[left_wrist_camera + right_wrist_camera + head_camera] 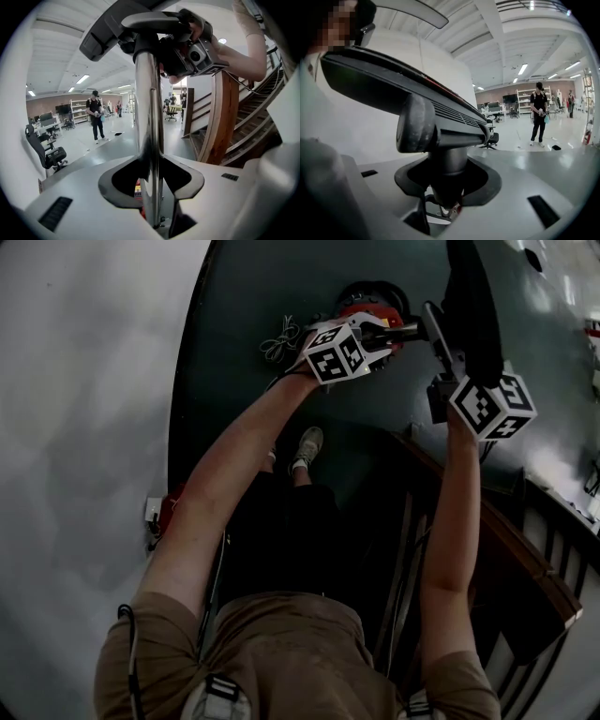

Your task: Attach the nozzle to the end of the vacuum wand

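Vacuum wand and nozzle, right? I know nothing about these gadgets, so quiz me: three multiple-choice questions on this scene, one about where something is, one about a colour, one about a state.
1. Which tongs grip the shiny wand?
A) right tongs
B) left tongs
C) neither

2. What colour is the nozzle?
A) white
B) yellow
C) black

3. How do the right tongs stand?
A) closed on the nozzle's neck
B) wide open and empty
C) closed on a cable

Answers:
1 B: the left gripper view shows the wand clamped between those tongs.
2 C: the right gripper view shows its head black.
3 A: the same view shows the tongs pressing the neck from both sides.
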A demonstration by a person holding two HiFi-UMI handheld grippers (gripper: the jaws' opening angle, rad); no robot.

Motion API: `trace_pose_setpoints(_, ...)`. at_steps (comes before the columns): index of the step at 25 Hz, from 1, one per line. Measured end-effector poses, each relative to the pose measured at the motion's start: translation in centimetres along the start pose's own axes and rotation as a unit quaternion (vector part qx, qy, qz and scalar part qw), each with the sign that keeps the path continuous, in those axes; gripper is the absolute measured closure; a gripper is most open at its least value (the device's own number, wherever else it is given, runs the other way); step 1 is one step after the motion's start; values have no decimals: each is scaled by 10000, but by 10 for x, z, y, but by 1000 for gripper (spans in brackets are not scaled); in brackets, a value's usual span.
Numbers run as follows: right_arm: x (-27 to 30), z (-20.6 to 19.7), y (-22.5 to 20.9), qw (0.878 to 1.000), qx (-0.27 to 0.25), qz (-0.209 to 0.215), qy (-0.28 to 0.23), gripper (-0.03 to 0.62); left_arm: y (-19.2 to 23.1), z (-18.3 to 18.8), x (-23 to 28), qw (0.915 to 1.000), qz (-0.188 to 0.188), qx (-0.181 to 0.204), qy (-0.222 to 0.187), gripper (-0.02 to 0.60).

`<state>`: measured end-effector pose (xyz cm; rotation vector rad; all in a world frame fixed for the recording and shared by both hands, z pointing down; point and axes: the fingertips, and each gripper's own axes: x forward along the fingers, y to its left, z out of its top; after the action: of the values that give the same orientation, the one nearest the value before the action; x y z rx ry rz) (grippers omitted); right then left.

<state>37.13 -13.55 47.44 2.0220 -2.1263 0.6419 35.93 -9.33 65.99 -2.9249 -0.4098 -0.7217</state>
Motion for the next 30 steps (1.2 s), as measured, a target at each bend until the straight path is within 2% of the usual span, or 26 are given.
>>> trace_pose_setpoints(2, 1, -3, 0, 9998, -121, -8, 174, 428, -1, 0, 1, 10000, -43, 40, 52, 428)
trace_pose_setpoints(5, 8, -1, -1, 9988, 67, 135, 461, 428, 0, 2, 0, 9998, -102, 102, 135, 428)
trace_pose_setpoints(9, 3, -5, -8, 9986, 264, 135, 428, 430, -4, 4, 6, 9996, -144, 148, 207, 428)
trace_pose_setpoints(13, -9, -19, -3, 9970, 304, 183, 682, 430, -19, 1, 5, 9996, -133, 110, 204, 428)
trace_pose_setpoints(15, -21, -21, 6, 9984, 262, 116, 493, 430, -31, 1, 3, 9998, -20, 106, 166, 428)
trace_pose_setpoints(18, -17, -13, 13, 9995, 148, 147, 232, 430, -22, 3, -5, 9994, 331, 106, 86, 430)
trace_pose_setpoints(21, -9, -15, 36, 9977, -22, 511, 455, 430, -20, -5, -16, 9985, 528, -159, -24, 428)
trace_pose_setpoints(23, -1, -14, 55, 9960, -195, 735, 472, 430, -19, -12, -23, 9962, 624, -553, -231, 431)
trace_pose_setpoints(25, 14, -12, 82, 9943, -377, 939, 334, 430, -14, -21, -40, 9894, 763, -1081, -603, 426)
trace_pose_setpoints(26, 23, -12, 98, 9932, -466, 1039, 253, 428, -11, -27, -56, 9832, 870, -1372, -829, 422)
trace_pose_setpoints(28, 47, -12, 131, 9902, -669, 1219, 135, 430, -1, -39, -97, 9673, 1177, -1851, -1270, 403)
trace_pose_setpoints(30, 75, -11, 165, 9870, -884, 1342, 50, 428, 10, -56, -147, 9516, 1580, -2091, -1604, 395)
